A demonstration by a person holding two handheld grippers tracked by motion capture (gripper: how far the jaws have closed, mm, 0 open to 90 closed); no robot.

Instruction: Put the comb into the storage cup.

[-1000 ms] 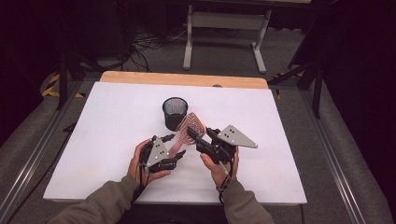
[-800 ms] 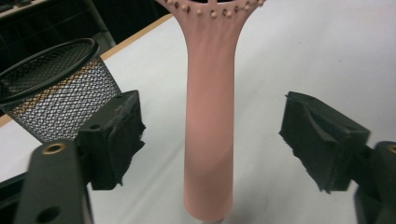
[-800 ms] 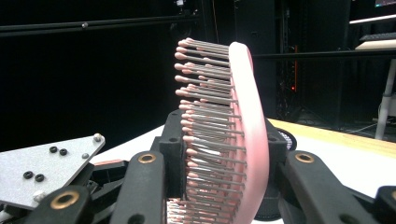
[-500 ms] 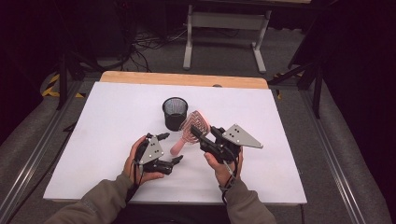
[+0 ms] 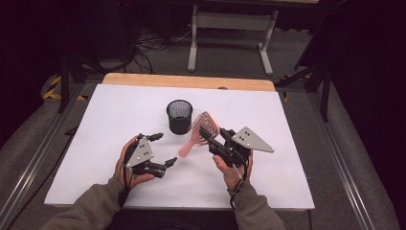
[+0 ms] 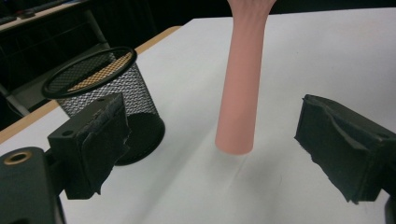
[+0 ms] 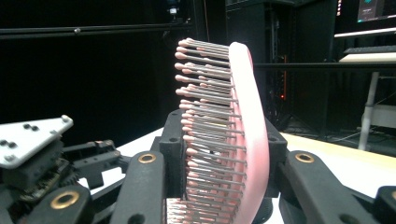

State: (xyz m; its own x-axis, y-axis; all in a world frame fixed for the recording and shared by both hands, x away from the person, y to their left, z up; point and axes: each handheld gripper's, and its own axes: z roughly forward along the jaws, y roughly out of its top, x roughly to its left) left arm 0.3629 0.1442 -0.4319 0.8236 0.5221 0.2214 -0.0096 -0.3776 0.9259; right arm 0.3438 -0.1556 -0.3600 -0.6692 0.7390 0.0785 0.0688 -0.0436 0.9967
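Right gripper (image 5: 207,134) clamps the pink hairbrush (image 5: 201,130) by its bristled head beside the mesh cup (image 5: 179,116), left gripper (image 5: 162,149) just opened off the handle; light, rigid plastic, slick handle—grip head.

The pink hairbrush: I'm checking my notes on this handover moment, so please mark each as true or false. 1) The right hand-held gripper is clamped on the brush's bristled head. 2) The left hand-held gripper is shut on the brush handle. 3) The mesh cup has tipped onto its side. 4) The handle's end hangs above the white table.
1) True: the right hand-held gripper is shut on the head of the pink hairbrush, bristles between its jaws in the right gripper view.
2) False: the left hand-held gripper has just been opening, and its pads stand clear either side of the handle.
3) False: the black mesh cup stands upright.
4) True: in the left gripper view the handle's end hangs over the white table.
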